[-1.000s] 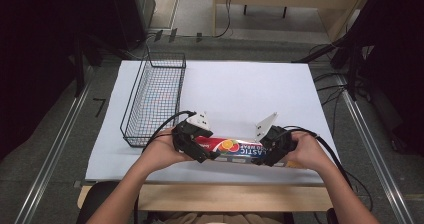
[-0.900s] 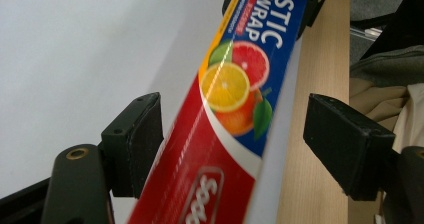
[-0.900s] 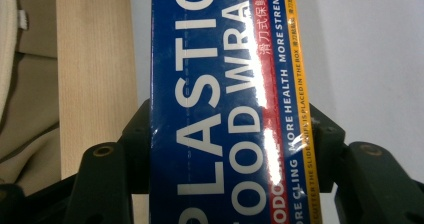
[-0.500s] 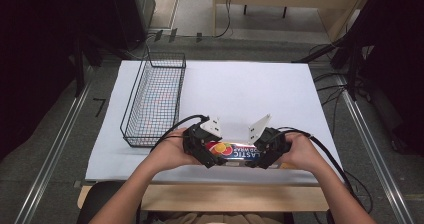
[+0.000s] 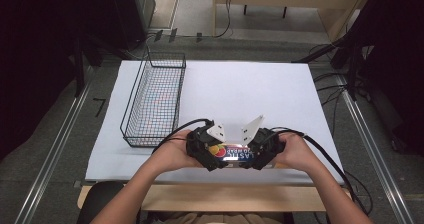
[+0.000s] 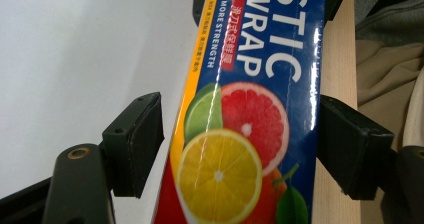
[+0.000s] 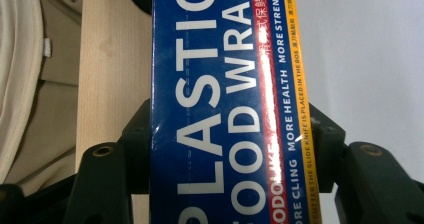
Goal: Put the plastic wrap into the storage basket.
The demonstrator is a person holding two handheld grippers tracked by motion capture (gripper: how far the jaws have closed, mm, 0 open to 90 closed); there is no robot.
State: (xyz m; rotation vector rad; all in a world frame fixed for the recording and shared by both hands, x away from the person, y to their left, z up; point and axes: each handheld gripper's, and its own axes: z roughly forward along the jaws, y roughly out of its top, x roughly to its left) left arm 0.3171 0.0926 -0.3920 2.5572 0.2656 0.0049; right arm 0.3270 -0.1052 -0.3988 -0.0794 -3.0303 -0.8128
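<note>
wire basket (image 5: pixel 154 100) left of box (image 5: pixel 239 154) | white sheet (image 5: pixel 260 91) beyond

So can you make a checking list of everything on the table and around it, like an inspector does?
Surface: white table top, pale wooden edge at the near side.
Job's things: blue plastic food wrap box lying along the near edge; black wire basket at the table's left, nothing seen inside.
Clutter: nothing seen.
Grippers: right gripper clamped on the box; left gripper straddles the other end, jaws just closing a little, a gap showing beside one pad.
Cables: black cables trail from both grippers.
Surroundings: grey floor, metal rails either side, more cables on the floor.
</note>
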